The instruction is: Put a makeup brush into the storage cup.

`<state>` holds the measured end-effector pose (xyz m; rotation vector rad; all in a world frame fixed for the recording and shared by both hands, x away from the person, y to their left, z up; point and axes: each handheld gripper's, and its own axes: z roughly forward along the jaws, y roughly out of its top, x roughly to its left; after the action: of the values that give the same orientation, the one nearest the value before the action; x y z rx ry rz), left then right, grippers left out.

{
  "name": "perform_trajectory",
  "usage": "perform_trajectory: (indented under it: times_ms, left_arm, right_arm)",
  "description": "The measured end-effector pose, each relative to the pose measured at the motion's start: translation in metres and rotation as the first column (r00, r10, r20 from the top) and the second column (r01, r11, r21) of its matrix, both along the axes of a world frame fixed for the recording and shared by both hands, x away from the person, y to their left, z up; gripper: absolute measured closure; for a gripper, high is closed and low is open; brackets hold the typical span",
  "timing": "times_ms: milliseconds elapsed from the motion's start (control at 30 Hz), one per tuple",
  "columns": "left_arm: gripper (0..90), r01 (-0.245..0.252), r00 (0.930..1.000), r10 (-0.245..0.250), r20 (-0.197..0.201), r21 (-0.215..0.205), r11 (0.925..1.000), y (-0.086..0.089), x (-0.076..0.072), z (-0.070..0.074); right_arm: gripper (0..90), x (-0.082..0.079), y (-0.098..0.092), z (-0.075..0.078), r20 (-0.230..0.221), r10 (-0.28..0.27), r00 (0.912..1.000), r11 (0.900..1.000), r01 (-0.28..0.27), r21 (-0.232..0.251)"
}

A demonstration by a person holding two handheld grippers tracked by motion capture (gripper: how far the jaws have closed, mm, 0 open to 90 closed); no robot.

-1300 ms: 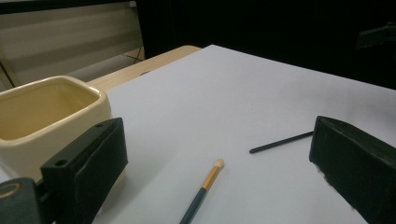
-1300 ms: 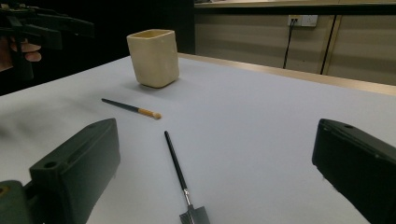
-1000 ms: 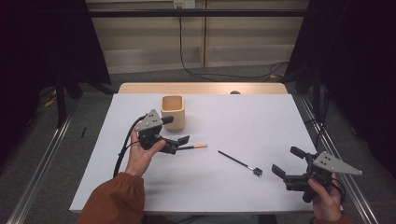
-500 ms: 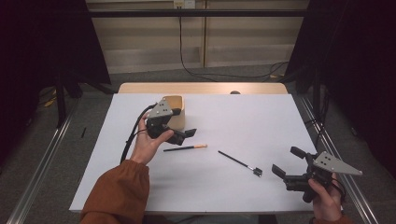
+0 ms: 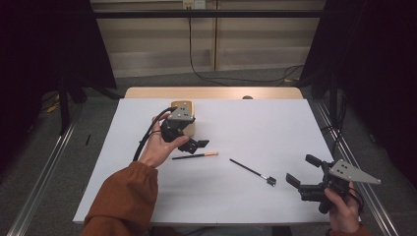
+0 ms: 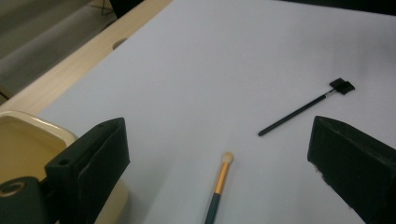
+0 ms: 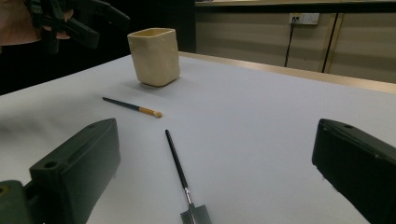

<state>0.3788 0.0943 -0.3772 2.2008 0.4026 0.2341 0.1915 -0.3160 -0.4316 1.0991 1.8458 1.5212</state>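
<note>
A cream square cup (image 5: 189, 127) stands at the table's back left, and my left gripper (image 5: 200, 144) hovers open just in front of it with nothing in it. Below the gripper, a thin brush with an orange ferrule and pale tip (image 5: 194, 156) lies flat on the white table. In the left gripper view this brush (image 6: 218, 181) lies between the open jaws, with the cup (image 6: 28, 140) at the left. A black brush with a flat head (image 5: 252, 171) lies mid-table. My right gripper (image 5: 301, 169) is held open and empty near the front right, and the black brush (image 7: 177, 163) lies ahead of it.
The white table sheet (image 5: 255, 123) is bare to the right and at the back. A wooden table edge (image 5: 216, 92) runs along the far side. Black curtains and metal rails flank both sides. The left gripper's cable (image 5: 142, 142) loops over the hand.
My left gripper has moved up and back from the orange-ferrule brush toward the cup, and the brush stays on the table. The right gripper has not moved.
</note>
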Motion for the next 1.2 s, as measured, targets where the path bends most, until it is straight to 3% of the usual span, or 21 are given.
perform_trajectory:
  times_ms: [300, 400, 533, 667, 733, 800, 933, 1000, 1100, 1133, 1167, 1200]
  left_arm:
    - [5.4, 0.030, 0.9966, -0.020, -0.080, 0.119, 0.9924, -0.010, 0.010, -0.008]
    - [6.4, 0.087, 0.9880, -0.066, -0.140, 0.150, 0.9847, -0.012, 0.013, -0.010]
    - [6.4, 0.106, 0.9853, -0.075, -0.154, 0.207, 0.9727, -0.016, 0.014, -0.012]
    - [6.3, 0.128, 0.9832, -0.087, -0.161, 0.268, 0.9549, -0.021, 0.016, -0.015]
    - [6.5, 0.141, 0.9832, -0.097, -0.154, 0.304, 0.9422, -0.024, 0.017, -0.018]
    - [6.3, 0.135, 0.9821, -0.079, -0.171, 0.347, 0.9279, -0.027, 0.017, -0.022]
    - [6.4, 0.154, 0.9744, -0.078, -0.211, 0.373, 0.9151, -0.030, 0.019, -0.028]
    - [6.4, 0.171, 0.9706, -0.085, -0.225, 0.395, 0.9026, -0.032, 0.019, -0.030]
    - [6.4, 0.162, 0.9726, -0.072, -0.221, 0.425, 0.8905, -0.035, 0.017, -0.036]
    - [6.4, 0.170, 0.9719, -0.077, -0.223, 0.436, 0.8838, -0.036, 0.016, -0.037]
    - [6.4, 0.200, 0.9663, -0.100, -0.237, 0.449, 0.8707, -0.036, 0.016, -0.038]
    - [6.3, 0.212, 0.9648, -0.110, -0.239, 0.460, 0.8624, -0.036, 0.016, -0.039]
  right_arm:
    - [0.2, 0.000, 0.000, 0.000, -0.001, 0.003, 1.0000, 1.000, -0.003, 0.001]
    - [0.2, 0.000, 0.000, 0.000, -0.003, 0.006, 1.0000, 1.000, -0.006, 0.001]
    - [0.2, 0.000, 0.000, 0.000, -0.001, 0.005, 1.0000, 1.000, -0.005, 0.000]
    - [0.2, 0.000, 0.000, 0.000, -0.001, 0.006, 1.0000, 1.000, -0.006, 0.000]
    - [0.2, 0.000, 0.000, 0.000, -0.001, 0.006, 1.0000, 1.000, -0.006, 0.000]
    - [0.2, 0.000, 0.000, 0.000, -0.001, 0.007, 1.0000, 1.000, -0.007, 0.001]
    - [0.1, 0.000, 0.000, 0.000, -0.001, 0.010, 0.9999, 1.000, -0.010, 0.000]
    - [0.1, 0.000, 0.000, 0.000, -0.001, 0.010, 0.9999, 1.000, -0.010, 0.000]
    - [0.1, 0.000, 0.000, 0.000, -0.002, 0.011, 0.9999, 1.000, -0.011, 0.000]
    - [0.1, 0.000, 0.000, 0.000, -0.002, 0.012, 0.9999, 1.000, -0.012, 0.001]
    - [0.1, 0.000, 0.000, 0.000, -0.004, 0.013, 0.9999, 1.000, -0.013, 0.000]
    - [0.1, 0.000, 0.000, 0.000, -0.004, 0.013, 0.9999, 1.000, -0.013, 0.001]
